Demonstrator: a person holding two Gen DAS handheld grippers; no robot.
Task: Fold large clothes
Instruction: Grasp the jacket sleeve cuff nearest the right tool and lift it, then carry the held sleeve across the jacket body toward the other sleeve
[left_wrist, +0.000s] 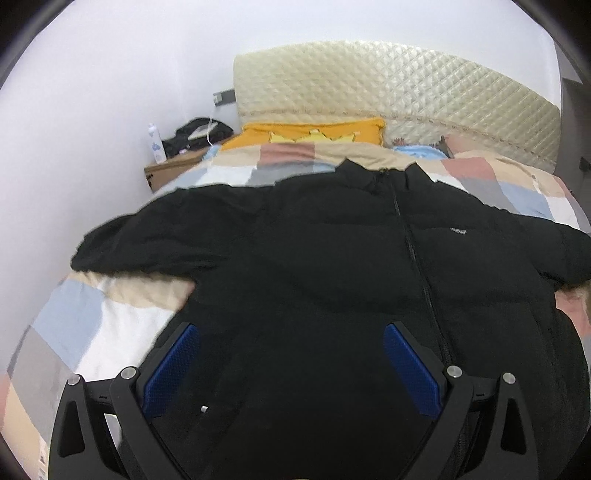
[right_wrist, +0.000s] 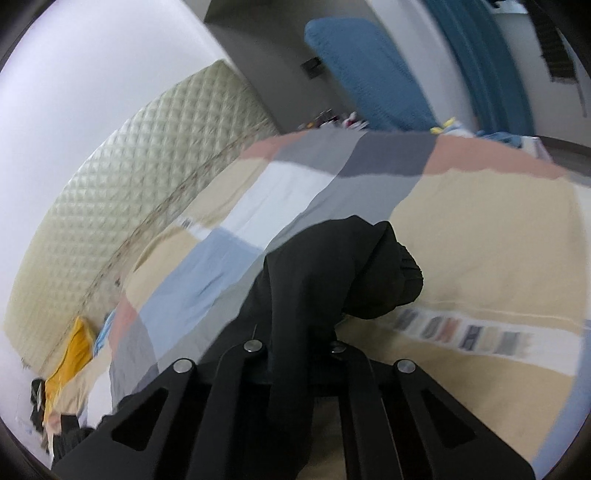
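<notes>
A large black zip-up jacket (left_wrist: 314, 251) lies spread flat on a patchwork bed cover (left_wrist: 92, 317), collar toward the headboard and sleeves out to both sides. My left gripper (left_wrist: 291, 339) hovers over the jacket's lower front, open, its blue pads (left_wrist: 410, 365) wide apart with only cloth beneath them. In the right wrist view my right gripper (right_wrist: 295, 332) is shut on a black sleeve (right_wrist: 343, 273) of the jacket. The sleeve bunches up between the jaws, and its cuff end rests on the beige part of the cover. The fingertips are hidden under the cloth.
A quilted cream headboard (left_wrist: 406, 92) stands at the far end, with a yellow pillow (left_wrist: 314, 134) below it. A bedside box (left_wrist: 170, 166) at the left holds a white bottle (left_wrist: 157, 142) and dark items. A blue padded board (right_wrist: 369, 70) leans beyond the bed's far side.
</notes>
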